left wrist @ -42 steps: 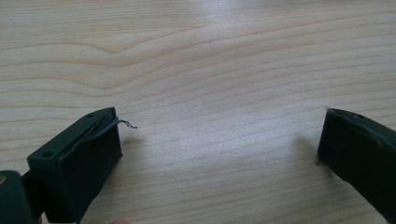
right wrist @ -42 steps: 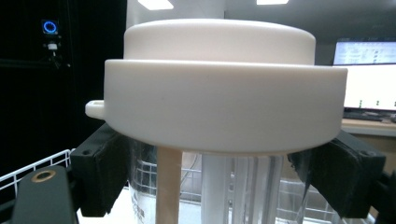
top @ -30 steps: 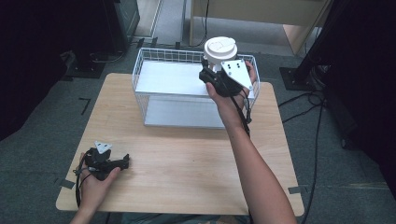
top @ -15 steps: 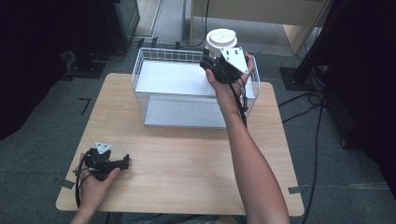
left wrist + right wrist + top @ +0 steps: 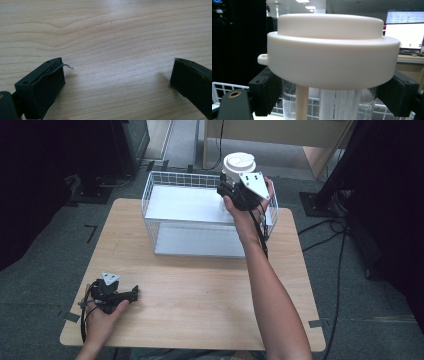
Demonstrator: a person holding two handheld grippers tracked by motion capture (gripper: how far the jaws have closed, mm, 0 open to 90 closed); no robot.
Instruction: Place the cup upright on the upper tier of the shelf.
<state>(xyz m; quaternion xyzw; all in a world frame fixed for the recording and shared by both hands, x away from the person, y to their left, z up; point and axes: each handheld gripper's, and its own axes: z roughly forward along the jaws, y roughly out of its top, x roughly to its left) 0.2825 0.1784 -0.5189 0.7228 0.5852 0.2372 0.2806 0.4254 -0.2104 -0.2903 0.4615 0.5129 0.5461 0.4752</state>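
A clear cup with a wide white lid (image 5: pixel 239 162) hangs above the back right corner of the white wire basket (image 5: pixel 165 182). My right gripper (image 5: pixel 227 181) is shut on the cup just under the lid. In the right gripper view the lid (image 5: pixel 333 47) looms close, with the clear ribbed body (image 5: pixel 342 105) clamped between the black jaws. My left gripper (image 5: pixel 131 294) rests on the wooden table (image 5: pixel 200 290) at the front left. Its black jaws stand wide apart over bare wood (image 5: pixel 117 50), open and holding nothing.
The basket has a white liner (image 5: pixel 192 205) and sits at the table's back middle. Cables (image 5: pixel 340 250) trail on the grey floor to the right. Dark stands flank the table at the back left and right. A monitor (image 5: pixel 404 28) glows far off behind the lid.
My right gripper has lifted the lidded cup higher and toward the back over the basket's far right corner. The left gripper has stayed where it was.
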